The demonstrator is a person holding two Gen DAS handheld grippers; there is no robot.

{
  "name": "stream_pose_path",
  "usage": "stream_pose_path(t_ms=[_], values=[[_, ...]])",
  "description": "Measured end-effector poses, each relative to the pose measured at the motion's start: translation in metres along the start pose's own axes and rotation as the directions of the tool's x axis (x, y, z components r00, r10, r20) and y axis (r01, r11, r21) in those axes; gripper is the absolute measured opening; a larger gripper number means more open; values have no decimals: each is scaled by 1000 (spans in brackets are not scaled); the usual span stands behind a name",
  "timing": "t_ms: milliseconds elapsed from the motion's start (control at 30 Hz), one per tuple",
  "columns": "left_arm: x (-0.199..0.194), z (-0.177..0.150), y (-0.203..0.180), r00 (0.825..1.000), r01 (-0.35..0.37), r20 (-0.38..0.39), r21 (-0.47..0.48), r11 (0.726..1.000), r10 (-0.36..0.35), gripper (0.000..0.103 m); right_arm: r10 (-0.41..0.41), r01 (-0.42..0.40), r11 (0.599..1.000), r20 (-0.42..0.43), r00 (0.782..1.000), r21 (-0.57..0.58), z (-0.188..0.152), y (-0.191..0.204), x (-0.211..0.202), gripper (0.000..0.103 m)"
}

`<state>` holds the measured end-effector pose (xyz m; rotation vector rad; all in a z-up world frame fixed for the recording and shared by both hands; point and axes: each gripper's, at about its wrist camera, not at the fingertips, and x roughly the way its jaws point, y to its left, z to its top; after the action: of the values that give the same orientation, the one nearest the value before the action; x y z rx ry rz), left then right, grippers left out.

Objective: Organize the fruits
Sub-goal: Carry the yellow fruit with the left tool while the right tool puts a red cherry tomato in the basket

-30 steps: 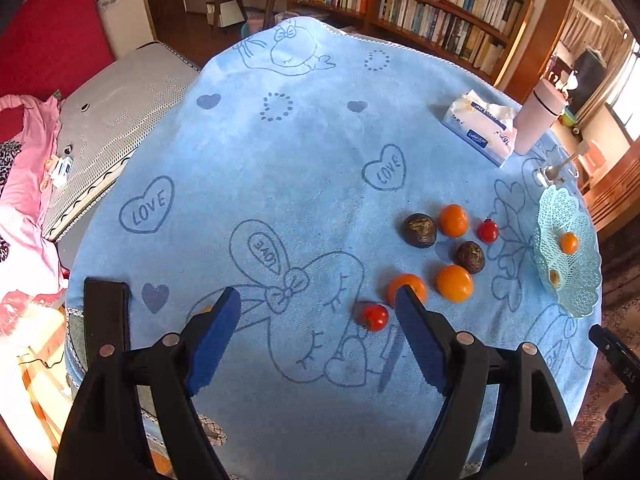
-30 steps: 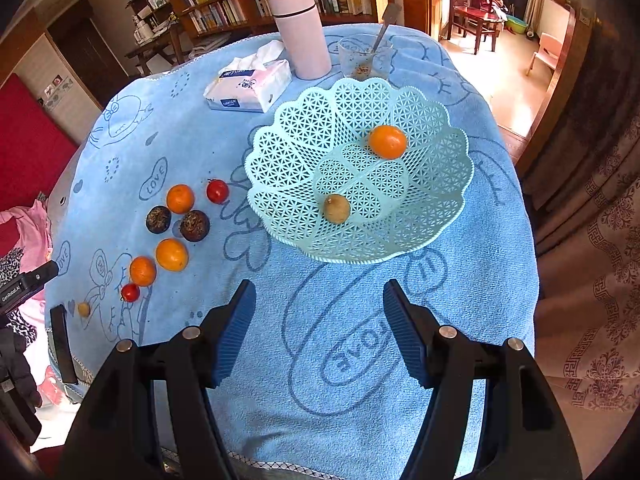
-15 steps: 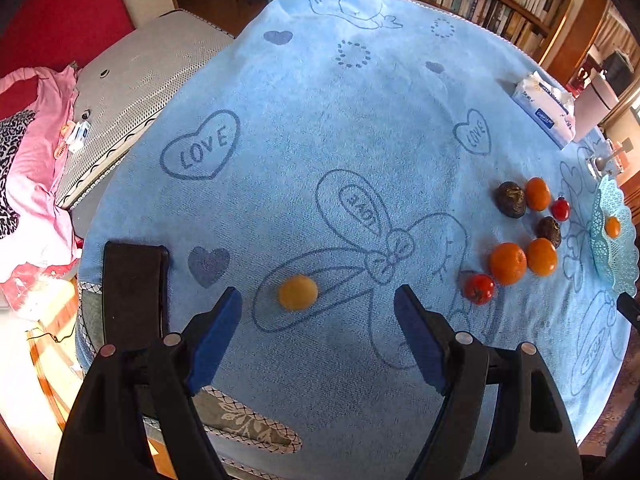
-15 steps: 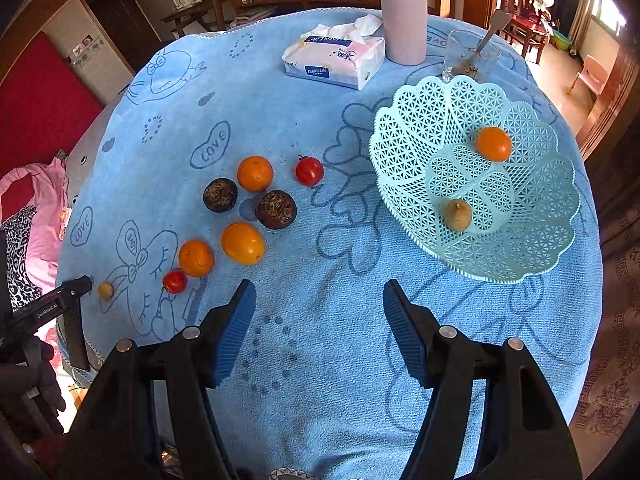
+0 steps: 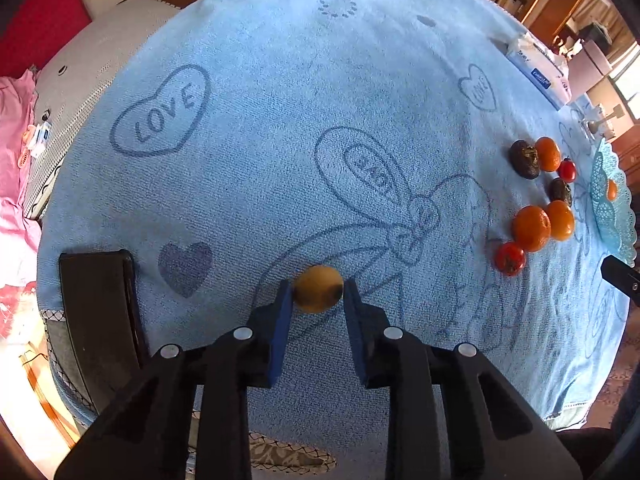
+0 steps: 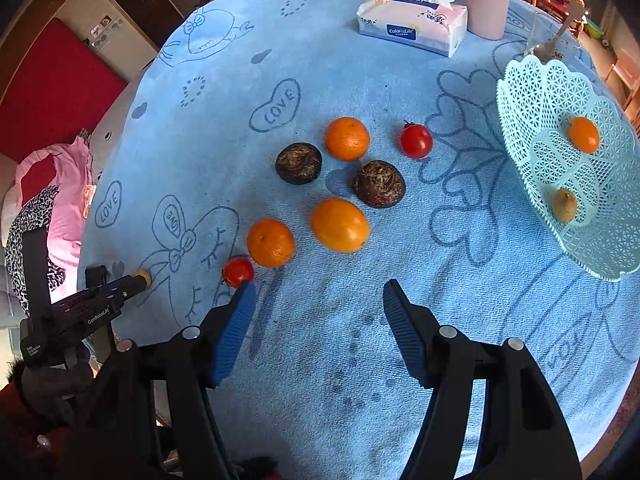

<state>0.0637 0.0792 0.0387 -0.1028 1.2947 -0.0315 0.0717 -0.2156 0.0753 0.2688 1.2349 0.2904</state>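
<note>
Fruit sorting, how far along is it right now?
Early on. Done: two fruits lie in the basket. In hand: the left claw has just closed on a small yellow fruit. Left: seven fruits on the cloth, the nearest a tomato; the right claw is open, empty.

We see both views bent hard by the fisheye lens: the surface (image 5: 320,120) bulges like a dome, and dark vignette fills the corners. Daylight enters from about two o'clock in the left wrist view, where a window (image 5: 626,80) burns out to white. At eight o'clock the floor (image 5: 24,380) is overexposed too. In the right wrist view we find the fruit sharp, each orange (image 6: 340,225) casting a soft shadow toward seven o'clock. Edges of both frames go soft and smeared; the centres stay bright and clear.
</note>
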Motion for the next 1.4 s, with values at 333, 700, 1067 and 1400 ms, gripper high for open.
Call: stream_pose_path(t_ms=[333, 700, 1067, 1400], values=[[-31, 10, 17, 997, 56, 50, 95, 994, -61, 21, 76, -80, 992, -51, 996, -93, 3, 62, 30, 66], [-27, 16, 26, 997, 57, 39, 153, 987, -64, 23, 13, -16, 999, -99, 995, -34, 3, 68, 68, 44], [-15, 24, 21, 996, 92, 0, 203, 975, -93, 40, -14, 10, 999, -95, 995, -35, -1, 68, 74, 29], [2, 10, 8, 991, 127, -74, 237, 963, -112, 40, -3, 3, 1000, -60, 998, 0, -2, 56, 43, 29]])
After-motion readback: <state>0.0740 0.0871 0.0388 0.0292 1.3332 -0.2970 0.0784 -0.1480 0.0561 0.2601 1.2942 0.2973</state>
